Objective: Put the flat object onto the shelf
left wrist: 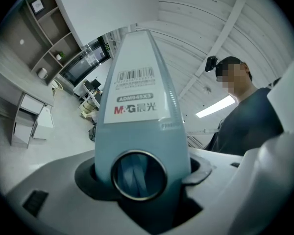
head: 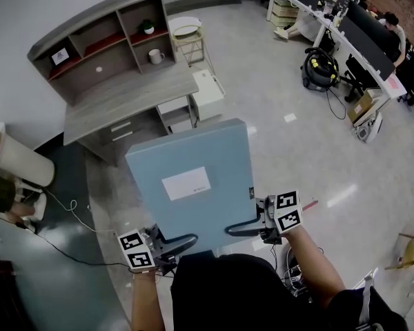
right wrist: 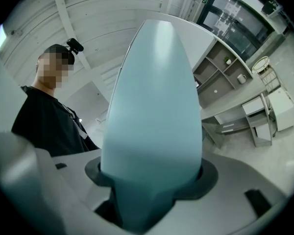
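holding a flat pale-blue box (head: pixel 190 185) up in the air, the person is gripping it with both tools. the left tool (head: pixel 185 241) is pinching the box's near edge toward its left end, and the right tool (head: pixel 240 229) is pinching the right edge close to the near corner. in the left gripper view the jaws are pressing on the box's narrow spine from either side, with a metal ring (left wrist: pixel 138 175) sitting low on the spine between them and a barcode (left wrist: pixel 135 75) showing higher up. in the right gripper view the jaws are clamping a plain narrow edge of the same box.

the box is lying roughly level with its broad face up, and a white label (head: pixel 186 183) is showing near the middle of that face. it is hanging over the grey floor (head: pixel 297 157), near the front of a wooden surface (head: pixel 124 98). the shelf (head: pixel 100 43) is standing on the far part of that surface, well apart from the box. a white mug (head: pixel 154 56) is sitting in the shelf's lower right compartment, and a small plant (head: pixel 148 27) is sitting in the one above it. a white cabinet (head: pixel 208 94) is standing on the floor just beside the surface's right end. both gripper views are looking up past the box at the person (left wrist: pixel 245 116), who is wearing a dark top.
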`<state>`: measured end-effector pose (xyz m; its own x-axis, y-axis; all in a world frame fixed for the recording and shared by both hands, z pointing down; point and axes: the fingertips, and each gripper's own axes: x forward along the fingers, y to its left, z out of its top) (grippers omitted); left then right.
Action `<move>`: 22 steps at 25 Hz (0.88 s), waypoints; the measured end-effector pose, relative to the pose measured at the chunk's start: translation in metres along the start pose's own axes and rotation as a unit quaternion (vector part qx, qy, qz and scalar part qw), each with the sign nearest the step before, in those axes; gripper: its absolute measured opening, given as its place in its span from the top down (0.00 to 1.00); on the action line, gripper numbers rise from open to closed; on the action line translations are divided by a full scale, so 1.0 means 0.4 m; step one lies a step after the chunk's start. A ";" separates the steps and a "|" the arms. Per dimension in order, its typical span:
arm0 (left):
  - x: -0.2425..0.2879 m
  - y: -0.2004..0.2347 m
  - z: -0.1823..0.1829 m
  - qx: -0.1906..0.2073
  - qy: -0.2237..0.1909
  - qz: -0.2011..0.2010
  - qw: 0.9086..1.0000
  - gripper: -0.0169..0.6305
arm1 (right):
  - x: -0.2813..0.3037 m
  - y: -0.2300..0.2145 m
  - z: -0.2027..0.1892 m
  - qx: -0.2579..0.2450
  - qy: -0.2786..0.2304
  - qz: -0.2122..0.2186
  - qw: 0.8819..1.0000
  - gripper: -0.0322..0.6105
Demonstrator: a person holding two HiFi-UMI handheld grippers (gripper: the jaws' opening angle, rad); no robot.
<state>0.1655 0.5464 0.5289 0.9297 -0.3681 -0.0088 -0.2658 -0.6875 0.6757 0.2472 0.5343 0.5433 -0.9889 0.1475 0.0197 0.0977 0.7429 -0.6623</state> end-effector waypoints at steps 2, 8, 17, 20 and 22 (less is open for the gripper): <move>0.008 0.027 0.023 0.003 0.010 0.000 1.000 0.49 | 0.001 -0.027 0.026 0.001 -0.004 -0.004 1.000 0.51; 0.031 0.134 0.119 -0.003 0.018 -0.005 1.000 0.49 | 0.013 -0.132 0.124 0.010 -0.005 -0.015 1.000 0.51; -0.005 0.348 0.308 -0.049 -0.003 -0.014 0.999 0.50 | 0.108 -0.329 0.313 0.047 -0.012 -0.026 0.998 0.51; -0.018 0.419 0.379 -0.055 0.001 -0.026 0.998 0.50 | 0.142 -0.393 0.378 0.052 -0.018 -0.039 0.998 0.51; -0.018 0.462 0.428 -0.054 0.006 -0.034 0.998 0.50 | 0.156 -0.433 0.421 0.052 -0.022 -0.049 0.997 0.51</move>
<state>0.0660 0.3150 0.5277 0.9480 -0.3145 -0.0494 -0.1730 -0.6390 0.7495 0.1495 0.3049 0.5330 -0.9972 0.0478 0.0567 -0.0091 0.6799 -0.7333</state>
